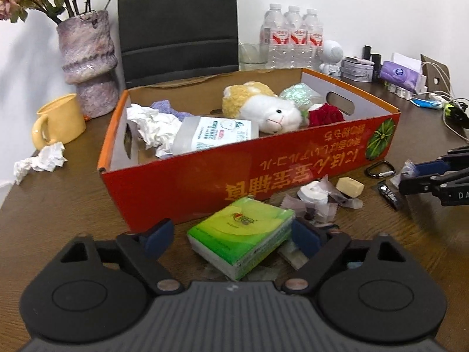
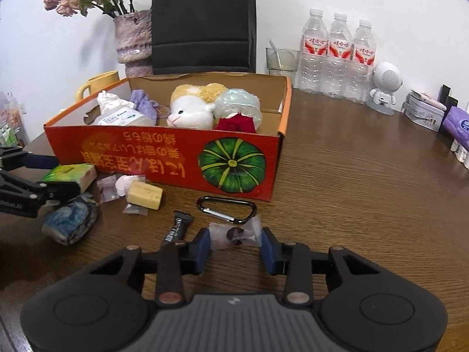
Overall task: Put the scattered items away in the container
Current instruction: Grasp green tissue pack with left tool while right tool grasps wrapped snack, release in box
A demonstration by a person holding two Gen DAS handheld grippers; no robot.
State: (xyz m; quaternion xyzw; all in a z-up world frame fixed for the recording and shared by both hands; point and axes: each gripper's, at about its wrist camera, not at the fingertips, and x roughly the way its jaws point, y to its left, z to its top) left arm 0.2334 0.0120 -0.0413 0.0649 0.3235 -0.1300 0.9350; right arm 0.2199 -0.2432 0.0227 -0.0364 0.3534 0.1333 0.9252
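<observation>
The left gripper [image 1: 231, 234], its black arms tipped with blue pads, stands wide apart around a green plastic-wrapped tissue pack [image 1: 241, 239] lying on the brown wood-grain table [image 1: 73, 211] just in front of the red cardboard box [image 1: 263, 173]; the right-hand pad meets the pack's corner while the other pad stands clear of it, so the pack is straddled, not squeezed. Further right, loose on the table near the box's front wall, lie a pale yellow block in clear wrap [image 2: 145, 195], a black carabiner clip [image 2: 227, 209] and a small dark snack bar [image 2: 177, 228]. The right gripper [image 2: 236, 245] has its pads drawn in close on either side of a clear sachet with a dark centre [image 2: 236, 234]; whether they actually press it I cannot tell. Inside the box rest a white and yellow plush toy [image 2: 193, 105] and a red rose [image 2: 237, 124].
</observation>
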